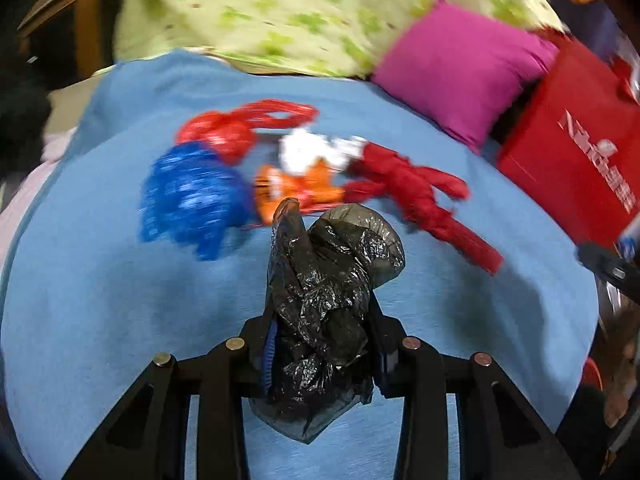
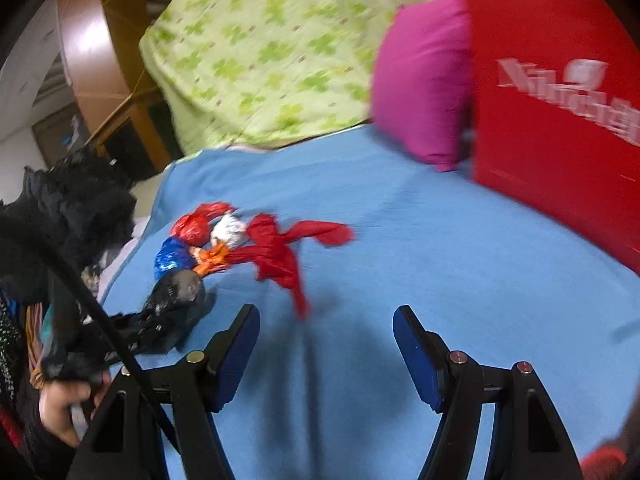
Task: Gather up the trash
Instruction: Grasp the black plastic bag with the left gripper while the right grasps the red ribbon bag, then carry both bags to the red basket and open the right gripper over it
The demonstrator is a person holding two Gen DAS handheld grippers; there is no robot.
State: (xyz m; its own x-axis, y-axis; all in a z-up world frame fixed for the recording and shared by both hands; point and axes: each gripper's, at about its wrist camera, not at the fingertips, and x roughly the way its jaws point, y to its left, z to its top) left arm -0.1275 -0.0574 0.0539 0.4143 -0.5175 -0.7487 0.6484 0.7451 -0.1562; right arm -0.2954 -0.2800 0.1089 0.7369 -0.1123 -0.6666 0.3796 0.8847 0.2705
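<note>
My left gripper (image 1: 320, 312) is shut on a crumpled black plastic bag (image 1: 328, 280), held above the blue blanket (image 1: 120, 320); the bag also shows in the right wrist view (image 2: 176, 292). Beyond it lies a pile of trash: a blue foil wrapper (image 1: 192, 200), a red foil wrapper (image 1: 220, 132), a white wrapper (image 1: 304, 152), an orange wrapper (image 1: 300, 188) and a red plastic strip (image 1: 420, 192). In the right wrist view the pile (image 2: 224, 240) lies ahead to the left. My right gripper (image 2: 326, 336) is open and empty over the blanket (image 2: 440, 260).
A red carton (image 2: 560, 100) stands at the right, a magenta cushion (image 2: 420, 80) beside it. A green-patterned quilt (image 2: 260, 48) lies behind. A wooden cabinet (image 2: 100, 60) stands at the far left. A dark fuzzy garment (image 2: 80, 200) lies at the blanket's left edge.
</note>
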